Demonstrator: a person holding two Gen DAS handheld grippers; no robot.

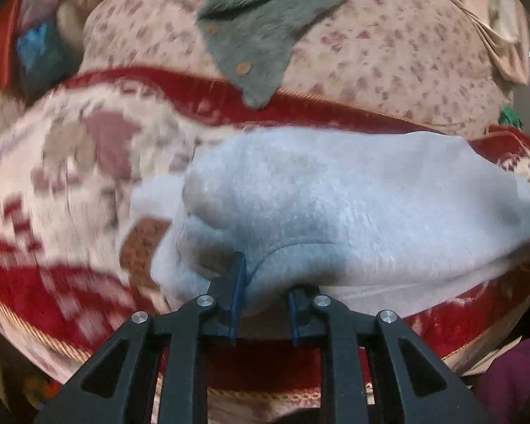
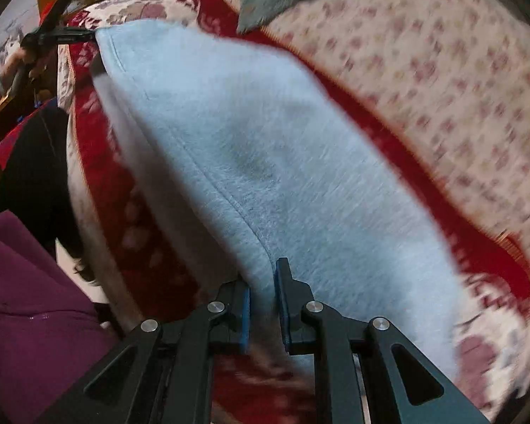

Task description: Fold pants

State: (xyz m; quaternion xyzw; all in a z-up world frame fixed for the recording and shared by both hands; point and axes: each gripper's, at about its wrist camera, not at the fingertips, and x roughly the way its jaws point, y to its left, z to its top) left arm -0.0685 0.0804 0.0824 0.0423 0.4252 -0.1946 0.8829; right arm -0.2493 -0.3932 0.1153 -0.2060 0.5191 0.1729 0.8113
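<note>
While both tongs — left tongs (image 1: 263, 295), right tongs (image 2: 263, 291) — clamp one pair of pants (image 2: 265, 148), two blankets (image 1: 70, 162) lie beneath.

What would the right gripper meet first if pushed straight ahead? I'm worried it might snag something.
The light-blue pants: the right gripper already pinches their edge, so more fleece lies directly ahead, seemingly before the red patterned blanket.

Probably a home: patterned bedding (image 1: 388, 56).

1. The grey garment (image 1: 254, 31) lies beyond the pants (image 1: 335, 194), blocking the far side.
2. The red patterned blanket (image 1: 70, 176) left of the pants is bare, open for passing.
</note>
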